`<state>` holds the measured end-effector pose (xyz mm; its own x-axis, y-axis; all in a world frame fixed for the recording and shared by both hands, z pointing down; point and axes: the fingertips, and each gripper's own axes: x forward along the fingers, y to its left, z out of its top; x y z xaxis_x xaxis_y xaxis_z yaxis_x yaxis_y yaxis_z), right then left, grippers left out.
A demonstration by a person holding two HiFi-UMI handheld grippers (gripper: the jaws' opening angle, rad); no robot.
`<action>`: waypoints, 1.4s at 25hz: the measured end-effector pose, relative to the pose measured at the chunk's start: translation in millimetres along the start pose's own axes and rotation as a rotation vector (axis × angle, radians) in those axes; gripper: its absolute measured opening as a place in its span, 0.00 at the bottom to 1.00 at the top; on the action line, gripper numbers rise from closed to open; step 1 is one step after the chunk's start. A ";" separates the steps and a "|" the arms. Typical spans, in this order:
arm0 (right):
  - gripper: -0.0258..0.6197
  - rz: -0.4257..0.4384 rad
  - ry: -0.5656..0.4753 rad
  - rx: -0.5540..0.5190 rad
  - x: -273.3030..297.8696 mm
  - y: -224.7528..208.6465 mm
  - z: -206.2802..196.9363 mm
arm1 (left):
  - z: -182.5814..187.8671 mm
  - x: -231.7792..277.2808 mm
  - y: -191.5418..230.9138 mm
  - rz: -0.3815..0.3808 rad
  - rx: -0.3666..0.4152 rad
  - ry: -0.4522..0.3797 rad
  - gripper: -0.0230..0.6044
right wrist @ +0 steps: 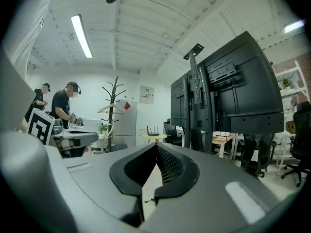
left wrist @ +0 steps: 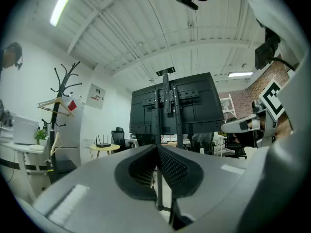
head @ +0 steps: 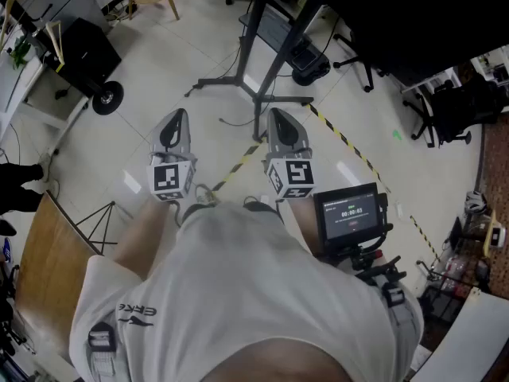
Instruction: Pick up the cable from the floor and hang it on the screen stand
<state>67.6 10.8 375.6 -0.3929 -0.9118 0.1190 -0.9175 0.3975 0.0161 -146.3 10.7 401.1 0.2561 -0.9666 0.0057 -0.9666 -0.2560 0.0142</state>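
Note:
A thin dark cable [head: 236,122] lies on the pale floor by the foot of the screen stand [head: 256,86], whose black screen fills the top of the head view. My left gripper [head: 176,118] and right gripper [head: 278,114] are held side by side in front of me, pointing at the stand, above the floor and apart from the cable. Both are shut with nothing in them. In the left gripper view the meshed pads [left wrist: 167,165] meet at the left gripper's tip [left wrist: 157,147], with the screen stand [left wrist: 167,106] straight ahead. The right gripper [right wrist: 156,146] is likewise shut, the stand [right wrist: 218,101] to its right.
Yellow-black tape [head: 350,146] crosses the floor. Office chairs [head: 445,110] stand at the right, a black wheeled case [head: 91,58] at the upper left, a wooden board [head: 40,269] at the lower left. A coat rack [left wrist: 60,110] and a round table [left wrist: 104,148] stand beyond. Two people [right wrist: 63,106] work at the far left.

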 end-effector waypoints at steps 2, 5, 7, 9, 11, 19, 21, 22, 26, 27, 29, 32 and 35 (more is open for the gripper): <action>0.06 -0.004 -0.014 -0.009 7.9 1.9 10.6 | 12.3 8.8 6.2 -0.005 0.011 -0.024 0.04; 0.06 -0.006 -0.003 -0.020 27.2 9.8 10.3 | 16.3 22.4 22.2 -0.014 0.006 -0.048 0.04; 0.06 -0.014 0.008 -0.028 51.0 14.4 7.9 | 13.0 38.6 39.4 -0.022 0.001 -0.051 0.04; 0.06 -0.023 0.009 -0.039 69.3 14.1 8.8 | 7.4 52.7 50.3 -0.028 -0.007 -0.043 0.04; 0.06 -0.027 0.008 -0.051 79.6 10.4 8.9 | 2.9 62.4 54.0 -0.027 -0.009 -0.038 0.04; 0.06 0.005 0.028 -0.078 124.9 -28.7 -8.7 | -18.8 116.1 44.0 -0.005 0.009 0.007 0.04; 0.06 0.024 0.041 -0.084 137.2 -43.4 -13.9 | -30.7 132.2 38.6 0.005 0.009 0.048 0.04; 0.06 0.031 0.047 -0.086 143.6 -52.3 -17.1 | -36.5 141.3 35.9 0.010 0.010 0.064 0.04; 0.06 0.055 0.094 -0.082 163.3 -85.0 -42.6 | -63.0 172.7 24.3 0.031 0.011 0.117 0.04; 0.06 0.065 0.109 -0.083 168.0 -91.1 -51.1 | -70.4 179.5 21.6 0.035 0.007 0.127 0.04; 0.06 0.085 0.133 -0.083 179.8 -100.2 -67.6 | -85.0 193.9 18.9 0.044 0.004 0.145 0.04; 0.06 0.100 0.159 -0.076 196.0 -107.3 -91.1 | -102.7 214.3 16.3 0.040 0.025 0.157 0.04; 0.06 0.102 0.189 -0.067 206.2 -113.5 -121.0 | -135.2 228.5 10.6 0.006 0.026 0.194 0.04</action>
<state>98.2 -209.9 518.4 -0.4588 -0.8339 0.3068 -0.8651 0.4979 0.0598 -96.4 -211.7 537.7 0.2454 -0.9490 0.1981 -0.9674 -0.2528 -0.0125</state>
